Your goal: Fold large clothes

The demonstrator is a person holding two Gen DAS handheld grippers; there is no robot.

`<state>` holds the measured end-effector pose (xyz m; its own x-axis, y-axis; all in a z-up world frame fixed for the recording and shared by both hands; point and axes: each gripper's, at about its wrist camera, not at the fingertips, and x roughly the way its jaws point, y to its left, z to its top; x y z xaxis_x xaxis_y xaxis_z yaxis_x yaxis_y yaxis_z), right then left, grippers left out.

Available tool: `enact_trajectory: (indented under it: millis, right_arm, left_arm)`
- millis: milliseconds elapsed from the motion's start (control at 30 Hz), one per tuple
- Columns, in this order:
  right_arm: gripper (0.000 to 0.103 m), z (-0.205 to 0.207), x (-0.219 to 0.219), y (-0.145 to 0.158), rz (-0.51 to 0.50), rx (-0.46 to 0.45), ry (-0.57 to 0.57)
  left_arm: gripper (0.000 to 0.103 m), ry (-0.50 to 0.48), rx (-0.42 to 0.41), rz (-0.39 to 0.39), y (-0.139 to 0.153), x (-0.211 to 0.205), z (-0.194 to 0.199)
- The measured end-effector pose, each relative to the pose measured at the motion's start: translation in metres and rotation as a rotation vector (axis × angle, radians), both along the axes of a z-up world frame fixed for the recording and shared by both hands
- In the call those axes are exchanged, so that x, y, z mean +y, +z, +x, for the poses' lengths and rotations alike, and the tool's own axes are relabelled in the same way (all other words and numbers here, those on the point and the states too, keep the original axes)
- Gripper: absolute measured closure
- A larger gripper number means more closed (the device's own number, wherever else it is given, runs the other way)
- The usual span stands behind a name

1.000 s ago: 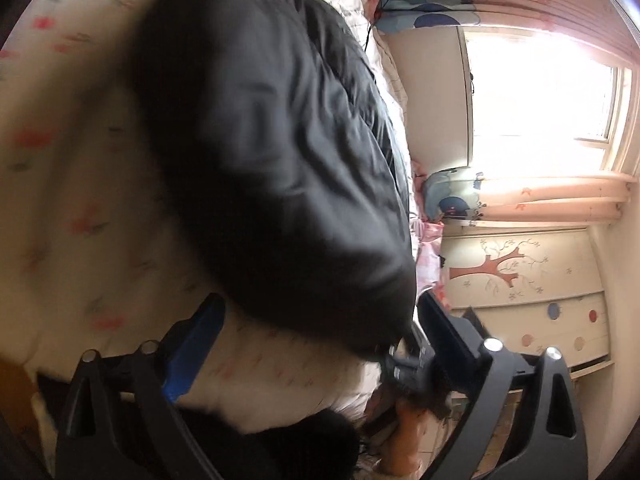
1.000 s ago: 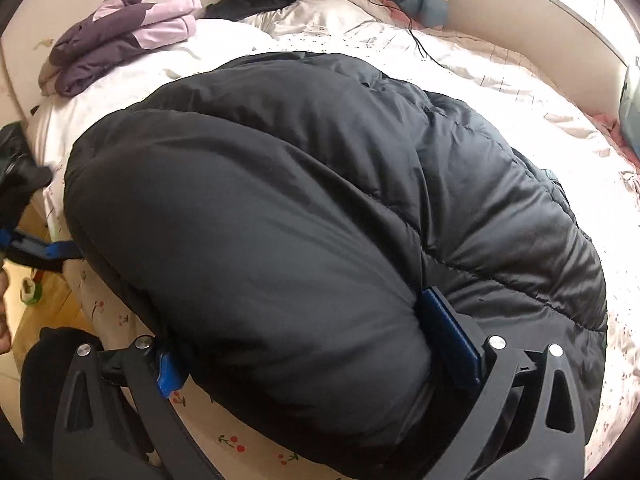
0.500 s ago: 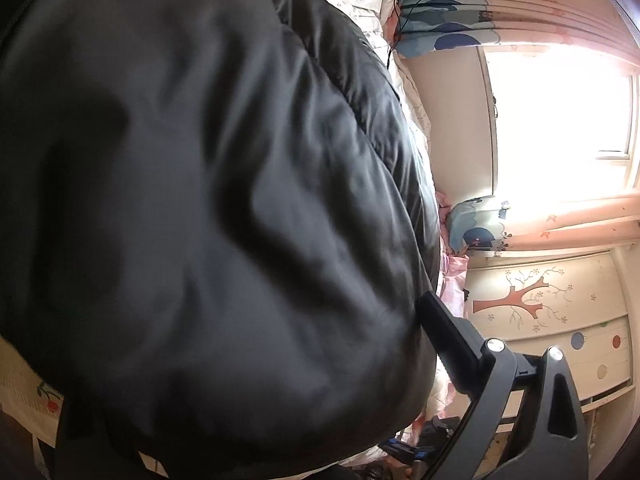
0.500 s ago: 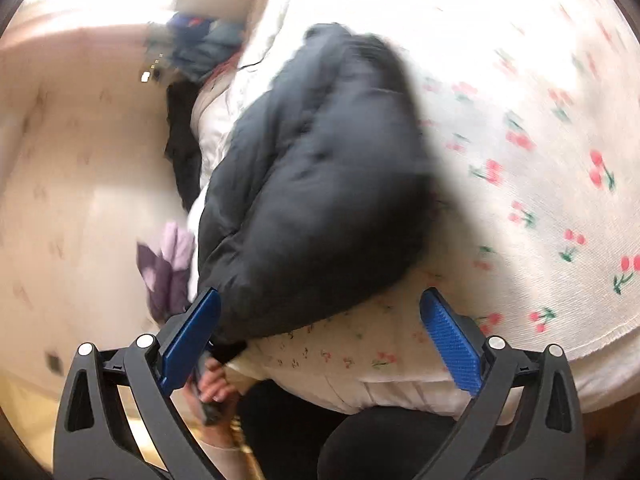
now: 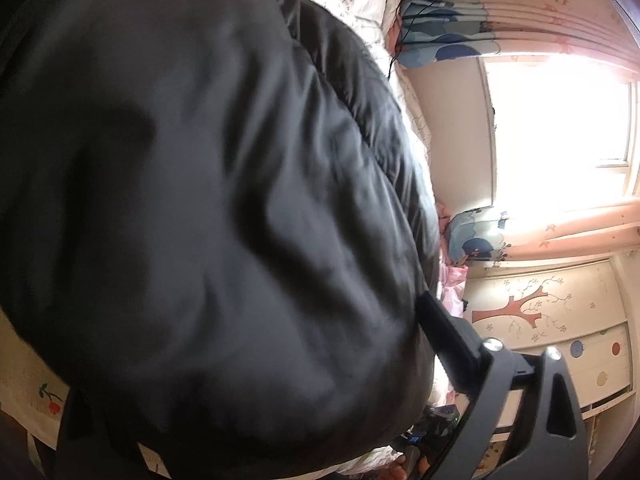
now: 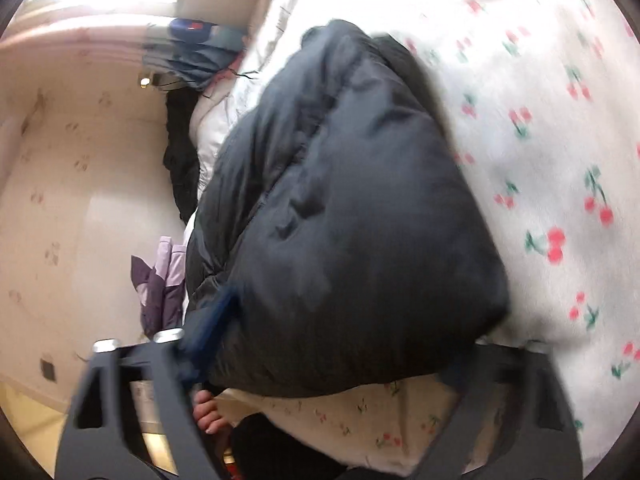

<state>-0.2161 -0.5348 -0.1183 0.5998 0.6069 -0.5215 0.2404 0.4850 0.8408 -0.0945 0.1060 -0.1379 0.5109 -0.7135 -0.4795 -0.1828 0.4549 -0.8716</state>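
Your black puffy jacket [image 6: 344, 216] lies bunched on the cherry-print bedsheet [image 6: 560, 128], its near end hanging right at the bed's front edge. Your right gripper [image 6: 336, 344] straddles that near end; its jaws have just been closing with the jacket between them, and the blue pads look pressed into the padding, though blur hides the far one. Your left gripper [image 5: 248, 392] has also been closing with the jacket bulging between its jaws, one finger [image 5: 448, 340] against the fabric. Open sheet spreads to the jacket's right; a purple garment [image 6: 160, 288] sits by the wall.
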Motion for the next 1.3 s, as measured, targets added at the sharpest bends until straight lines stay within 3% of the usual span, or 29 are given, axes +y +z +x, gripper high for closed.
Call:
enact_trajectory:
  millis: [67, 167, 267, 367, 433, 467, 500, 600, 667, 767, 900, 967, 1033, 1100, 1233, 1300]
  right_arm:
    - [0.061, -0.006, 0.011, 0.029, -0.072, -0.103, 0.019]
    - [0.064, -0.017, 0.025, 0.055, -0.167, -0.167, 0.054]
    - [0.061, -0.023, 0.017, 0.018, -0.156, -0.016, 0.074]
    - [0.050, -0.052, -0.007, 0.005, -0.115, 0.005, -0.053]
    - [0.040, -0.075, -0.017, 0.027, -0.238, -0.017, -0.174]
    - [0.039, -0.076, -0.016, 0.042, -0.295, -0.047, -0.195]
    - [0.038, -0.071, -0.012, 0.056, -0.350, -0.079, -0.192]
    - [0.021, -0.011, 0.051, 0.118, -0.567, -0.236, -0.028]
    - [0.007, 0.038, 0.098, 0.134, -0.664, -0.286, 0.100]
    - [0.007, 0.123, 0.168, 0.120, -0.790, -0.251, 0.274]
    - [0.007, 0.207, 0.219, 0.042, -0.903, -0.064, 0.414]
    - [0.006, 0.211, 0.220, 0.014, -0.917, -0.029, 0.428]
    - [0.006, 0.216, 0.227, 0.011, -0.944, 0.003, 0.450]
    - [0.006, 0.207, 0.227, 0.024, -0.950, -0.015, 0.449]
    - [0.006, 0.139, 0.237, 0.071, -1.026, -0.194, 0.436]
    - [0.006, 0.125, 0.252, 0.056, -1.098, -0.162, 0.512]
  left_arm:
    - [0.055, -0.005, -0.051, -0.003, 0.009, 0.002, 0.003]
    - [0.068, 0.003, -0.129, 0.008, 0.026, 0.008, -0.004]
    - [0.067, -0.009, -0.127, 0.026, 0.024, 0.009, -0.004]
    - [0.052, -0.022, -0.039, -0.009, 0.002, 0.012, -0.002]
    - [0.040, -0.001, -0.023, -0.037, -0.003, 0.018, -0.001]
    - [0.029, 0.018, -0.020, -0.033, -0.003, 0.021, -0.001]
    - [0.027, 0.037, -0.020, -0.040, -0.004, 0.024, 0.001]
    - [0.020, 0.068, -0.008, -0.082, -0.009, 0.022, 0.009]
    - [0.016, 0.087, -0.013, -0.083, -0.008, 0.016, 0.013]
    - [0.016, 0.094, -0.024, -0.044, -0.006, 0.010, 0.013]
    - [0.024, 0.083, -0.030, -0.003, -0.005, 0.007, 0.014]
    - [0.029, 0.068, -0.041, -0.001, -0.005, 0.005, 0.015]
    - [0.031, 0.062, -0.044, 0.014, -0.004, 0.002, 0.017]
    - [0.032, 0.063, -0.037, 0.007, -0.005, 0.003, 0.017]
    - [0.033, 0.067, -0.041, -0.003, -0.005, 0.004, 0.016]
    - [0.033, 0.069, -0.045, 0.008, -0.003, 0.002, 0.016]
